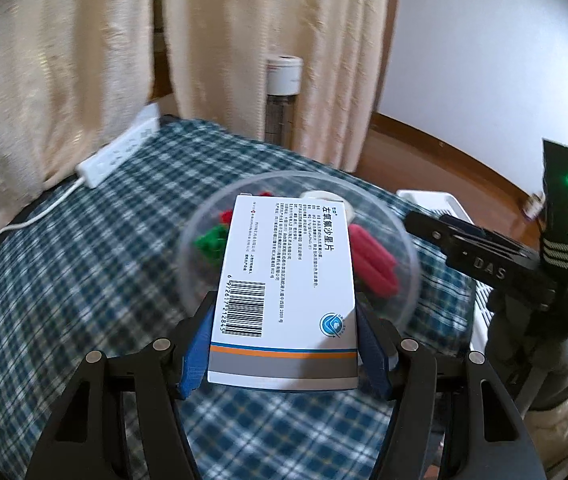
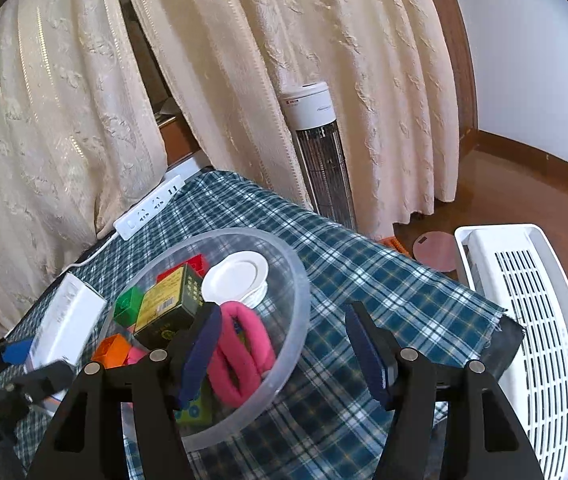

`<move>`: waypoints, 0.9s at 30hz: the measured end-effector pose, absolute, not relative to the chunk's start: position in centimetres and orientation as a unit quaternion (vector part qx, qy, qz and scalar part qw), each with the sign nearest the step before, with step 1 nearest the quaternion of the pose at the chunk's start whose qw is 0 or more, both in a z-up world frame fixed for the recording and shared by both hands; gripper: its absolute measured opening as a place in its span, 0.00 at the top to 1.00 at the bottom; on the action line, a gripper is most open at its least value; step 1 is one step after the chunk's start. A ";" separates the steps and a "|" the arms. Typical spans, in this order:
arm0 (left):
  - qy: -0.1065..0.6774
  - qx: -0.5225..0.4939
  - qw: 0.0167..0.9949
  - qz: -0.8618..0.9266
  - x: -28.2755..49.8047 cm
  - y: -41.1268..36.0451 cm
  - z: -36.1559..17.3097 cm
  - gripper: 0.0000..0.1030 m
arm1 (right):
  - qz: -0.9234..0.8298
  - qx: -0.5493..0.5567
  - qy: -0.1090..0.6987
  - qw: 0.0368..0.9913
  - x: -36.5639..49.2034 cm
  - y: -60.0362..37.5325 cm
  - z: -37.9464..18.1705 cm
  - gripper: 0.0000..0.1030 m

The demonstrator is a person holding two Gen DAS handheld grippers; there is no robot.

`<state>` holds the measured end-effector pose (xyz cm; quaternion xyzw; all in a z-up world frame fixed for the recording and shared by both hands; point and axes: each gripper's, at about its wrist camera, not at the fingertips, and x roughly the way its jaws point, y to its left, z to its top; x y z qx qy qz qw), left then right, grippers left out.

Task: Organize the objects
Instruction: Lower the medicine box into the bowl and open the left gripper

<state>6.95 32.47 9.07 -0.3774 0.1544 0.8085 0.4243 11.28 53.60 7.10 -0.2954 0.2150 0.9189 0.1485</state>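
My left gripper (image 1: 284, 304) is shut on a white medicine box (image 1: 284, 280) with a barcode, gripping its two long sides. The box hangs tilted over the near side of a clear plastic bowl (image 1: 408, 240) and hides much of it. In the right wrist view the bowl (image 2: 302, 280) holds a pink fabric loop (image 2: 243, 344), a white cap (image 2: 237, 276), a dark green and yellow carton (image 2: 167, 308) and several coloured blocks. My right gripper (image 2: 282, 308) is open, astride the bowl's right rim without touching it. The white box (image 2: 67, 320) shows at the bowl's left.
A plaid cloth (image 2: 364, 280) covers the table. A white power strip (image 2: 149, 208) lies at the far left edge by the curtains (image 2: 63, 120). A tower heater (image 2: 320, 152) stands behind the table. A white slatted unit (image 2: 532, 320) sits beyond the right edge.
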 end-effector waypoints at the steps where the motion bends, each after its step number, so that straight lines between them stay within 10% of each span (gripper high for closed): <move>1: 0.159 -0.377 0.430 0.804 7.2 33.0 8.9 0.37 | 0.919 -0.295 0.216 0.149 11.3 53.7 7.1 0.34; 27: 0.208 -0.407 0.487 0.744 6.5 38.2 5.0 0.34 | 0.910 -0.294 0.248 0.158 12.0 56.5 5.9 0.34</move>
